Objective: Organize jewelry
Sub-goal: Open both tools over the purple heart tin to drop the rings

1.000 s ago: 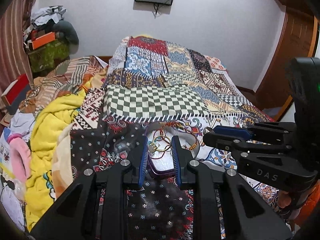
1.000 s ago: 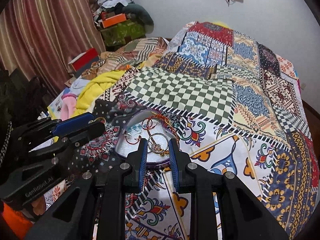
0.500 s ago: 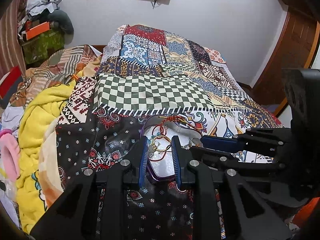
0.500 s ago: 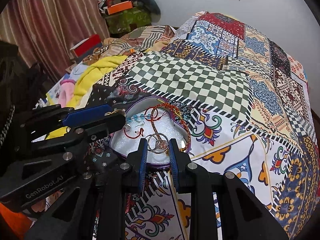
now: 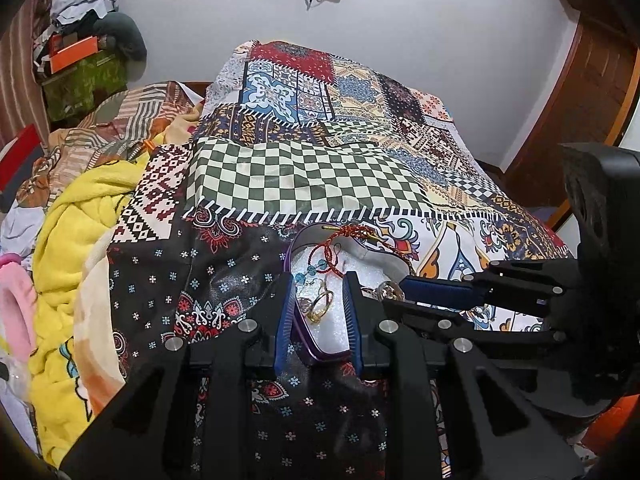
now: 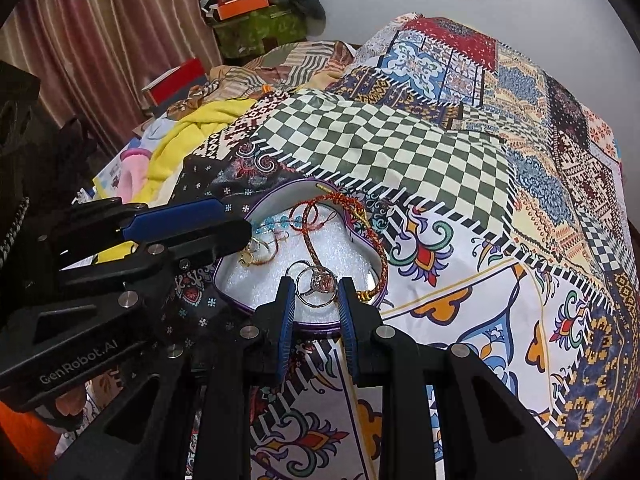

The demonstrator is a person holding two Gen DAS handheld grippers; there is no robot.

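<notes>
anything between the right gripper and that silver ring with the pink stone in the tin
Nothing visible. The silver ring lies on the white foam of the heart-shaped tin, right between the tips of the right gripper. The red cord bracelet lies just beyond it, and the left gripper sits off to the side.

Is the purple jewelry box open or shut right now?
Open. No lid covers the purple jewelry box; its white lining, a silver ring, blue beads and a red cord bracelet lie exposed inside.
</notes>
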